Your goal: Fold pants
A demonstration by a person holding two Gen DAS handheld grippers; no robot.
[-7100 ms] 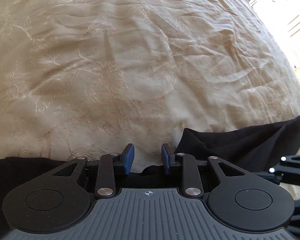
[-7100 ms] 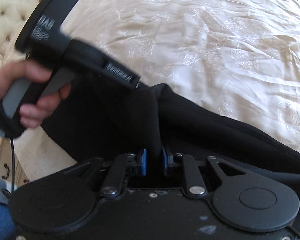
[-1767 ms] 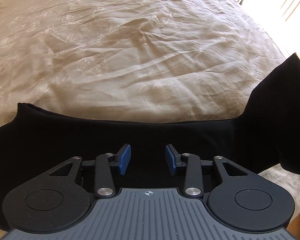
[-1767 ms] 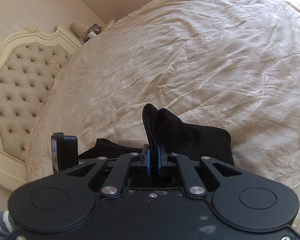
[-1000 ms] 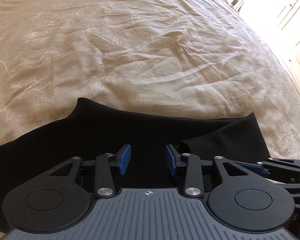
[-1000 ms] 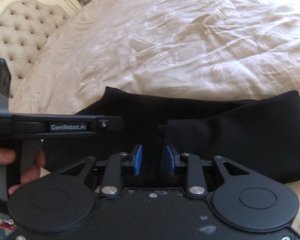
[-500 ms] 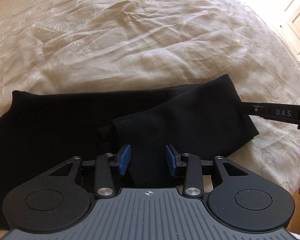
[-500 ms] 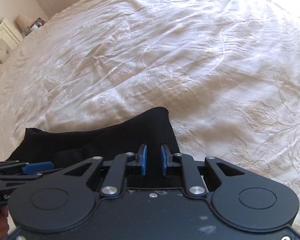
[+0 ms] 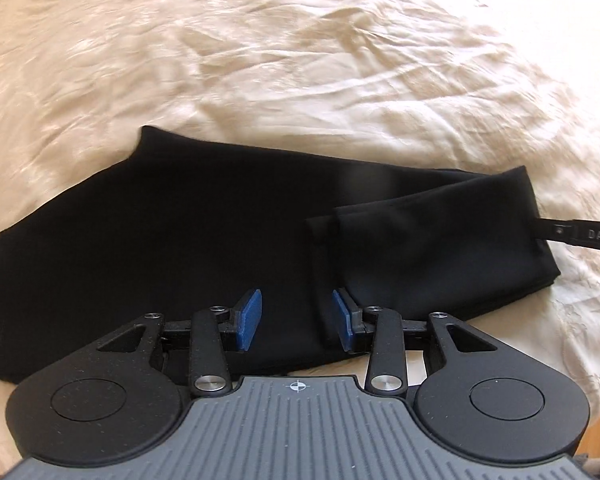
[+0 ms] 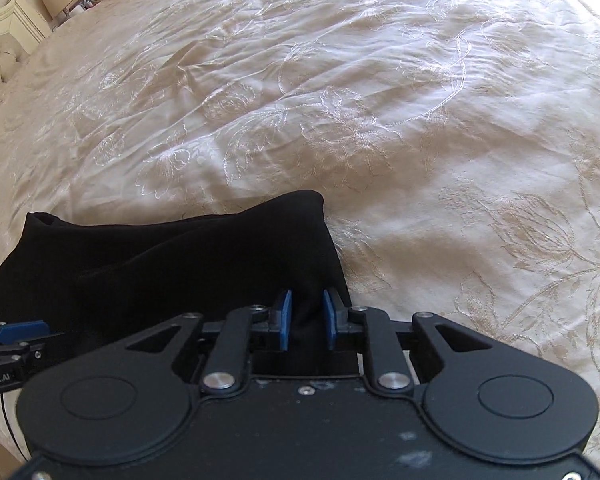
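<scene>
In the left wrist view, the pants (image 9: 204, 236) lie flat on the bed (image 9: 300, 60), their long axis running across the picture from left to right. The right end has been doubled back, so a second layer with its cuffs (image 9: 328, 236) sits on top of the right part. The left tongs (image 9: 296, 324) hang over the near edge of the cloth, just left of those cuffs, standing partly open with the pads clear of the fabric and nothing between them pinched. The other tool pokes in at the far right, beside the folded end.

In the right wrist view, the folded end of the pants (image 10: 172, 264) fills the lower left, and the bed (image 10: 420, 120) spreads bare ahead and to the right. The right tongs (image 10: 306, 320) sit at that end's near corner with dark cloth between the pads; the jaws are opening, and a gap shows on either side of the fabric (so it looks released rather than gripped). The left tongs (image 10: 20, 330) show at the left edge.

The unfolded length lies leftward of both tools, and the left hand is the nearer one to it, so the next fold likely runs along that same axis.
</scene>
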